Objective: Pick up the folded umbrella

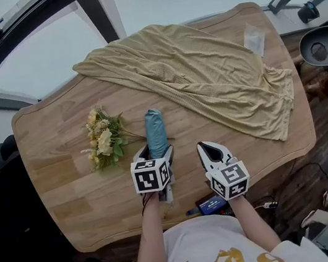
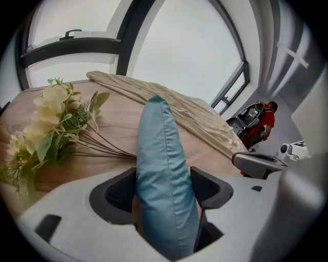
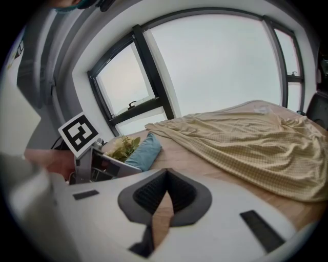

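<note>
Step in hand: grasp of the folded umbrella [image 1: 155,132], teal, lying on the wooden table [image 1: 80,192] just beside the stems of an artificial flower bunch [image 1: 104,141], clear of the yellow cloth [image 1: 206,82].

Left gripper [image 2: 165,187]: jaws wide, 1 pad on each side of the umbrella's near end, fabric filling the gap. No squeeze evident; I judge it not yet gripped.

Right gripper [image 3: 165,179]: jaws together, nothing between them, hovering to the right over bare wood.

Notes for doing it well:
1. Seat the pads low so they bracket the core, not only loose fabric.
2. Close evenly and firmly; the sleeve looks slippery.
3. Lift straight up, away from the stems.
4. Watch for far-end droop.
</note>
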